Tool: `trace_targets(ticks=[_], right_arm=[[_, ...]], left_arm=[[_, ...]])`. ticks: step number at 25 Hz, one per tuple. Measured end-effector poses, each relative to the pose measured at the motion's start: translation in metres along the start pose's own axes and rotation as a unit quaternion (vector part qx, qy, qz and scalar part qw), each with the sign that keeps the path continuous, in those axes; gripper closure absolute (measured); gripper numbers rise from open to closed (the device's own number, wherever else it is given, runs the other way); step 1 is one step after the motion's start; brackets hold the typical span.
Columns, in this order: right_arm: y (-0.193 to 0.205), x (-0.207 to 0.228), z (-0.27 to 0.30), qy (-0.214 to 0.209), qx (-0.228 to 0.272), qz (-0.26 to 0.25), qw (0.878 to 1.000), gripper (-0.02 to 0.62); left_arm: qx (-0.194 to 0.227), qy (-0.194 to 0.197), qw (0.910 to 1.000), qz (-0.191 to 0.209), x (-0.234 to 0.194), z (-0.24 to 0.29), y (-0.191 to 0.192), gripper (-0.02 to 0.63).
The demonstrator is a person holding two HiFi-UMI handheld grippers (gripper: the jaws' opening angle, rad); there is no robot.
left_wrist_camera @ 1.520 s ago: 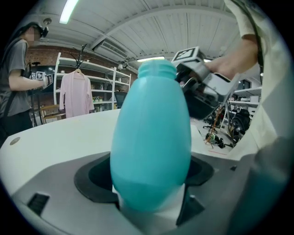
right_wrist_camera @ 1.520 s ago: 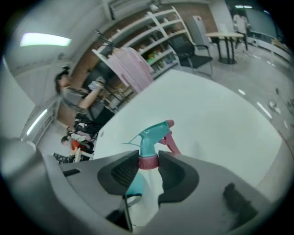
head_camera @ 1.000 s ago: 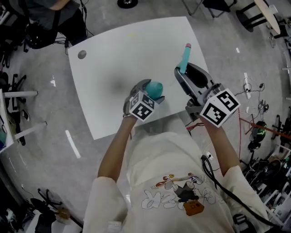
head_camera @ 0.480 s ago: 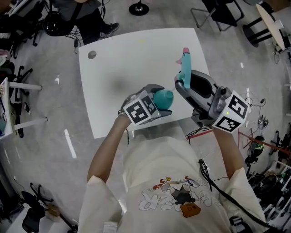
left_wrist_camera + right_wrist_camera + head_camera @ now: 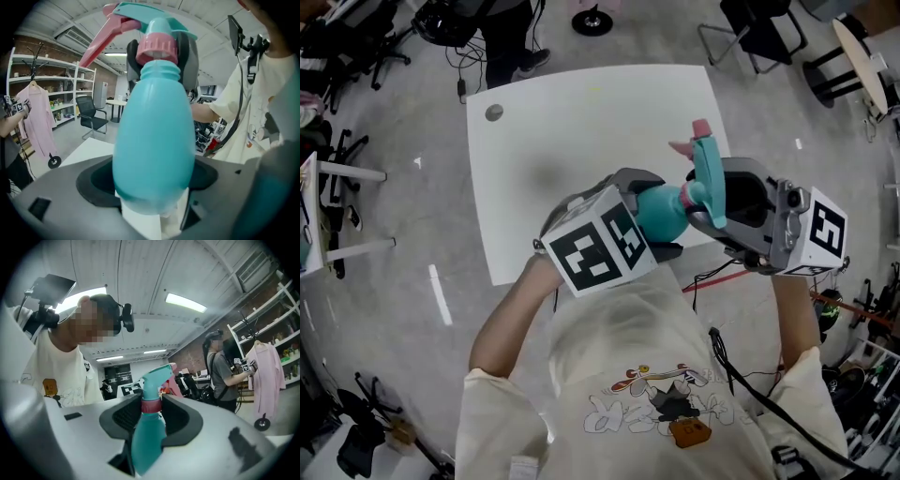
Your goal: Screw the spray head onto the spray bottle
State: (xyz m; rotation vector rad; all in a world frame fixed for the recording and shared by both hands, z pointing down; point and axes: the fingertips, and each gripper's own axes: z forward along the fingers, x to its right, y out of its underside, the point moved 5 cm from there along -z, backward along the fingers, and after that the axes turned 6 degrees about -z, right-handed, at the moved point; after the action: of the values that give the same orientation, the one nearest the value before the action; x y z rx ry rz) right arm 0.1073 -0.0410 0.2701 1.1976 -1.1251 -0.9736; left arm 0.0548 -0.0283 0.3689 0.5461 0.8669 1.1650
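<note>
A teal spray bottle [image 5: 659, 211] is held off the white table [image 5: 581, 131], with my left gripper [image 5: 649, 214] shut on its body. In the left gripper view the bottle [image 5: 154, 140] fills the middle and points away between my jaws [image 5: 152, 176]. The teal spray head [image 5: 709, 173] with its pink trigger [image 5: 101, 44] is at the bottle's mouth. Its pink collar [image 5: 157, 46] sits on the threaded neck. My right gripper [image 5: 711, 192] is shut on the spray head, and its dark fingers [image 5: 187, 51] flank the collar. In the right gripper view the head [image 5: 157, 376] and collar [image 5: 151, 405] stand between the jaws.
A small grey round disc [image 5: 494, 112] lies near the table's far left corner. Office chairs [image 5: 759, 23] stand beyond the table. A second person [image 5: 220, 366] stands by a pink garment [image 5: 265, 376] on a rack. A black cable [image 5: 741, 375] hangs from my right arm.
Both grippers have risen from table height toward the head camera. The bottle has come up with the left one. The spray head has swung over and met the bottle's neck.
</note>
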Motion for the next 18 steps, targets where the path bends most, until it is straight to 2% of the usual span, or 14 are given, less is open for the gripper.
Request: trace_targets(ticks=[4, 11, 18], right_arm=[[-0.008, -0.004, 0.002, -0.025, 0.010, -0.008, 1.000, 0.460], [-0.016, -0.004, 0.011, -0.053, -0.004, -0.016, 0.998, 0.460], [-0.014, -0.005, 0.013, -0.057, -0.022, -0.035, 0.998, 0.460]], left_arm=[[0.005, 0.003, 0.9999, 0.013, 0.006, -0.009, -0.011, 0.198], [0.016, 0.020, 0.9996, 0.014, 0.005, -0.014, -0.020, 0.198], [0.028, -0.007, 0.9995, 0.014, 0.002, -0.016, -0.018, 0.198]])
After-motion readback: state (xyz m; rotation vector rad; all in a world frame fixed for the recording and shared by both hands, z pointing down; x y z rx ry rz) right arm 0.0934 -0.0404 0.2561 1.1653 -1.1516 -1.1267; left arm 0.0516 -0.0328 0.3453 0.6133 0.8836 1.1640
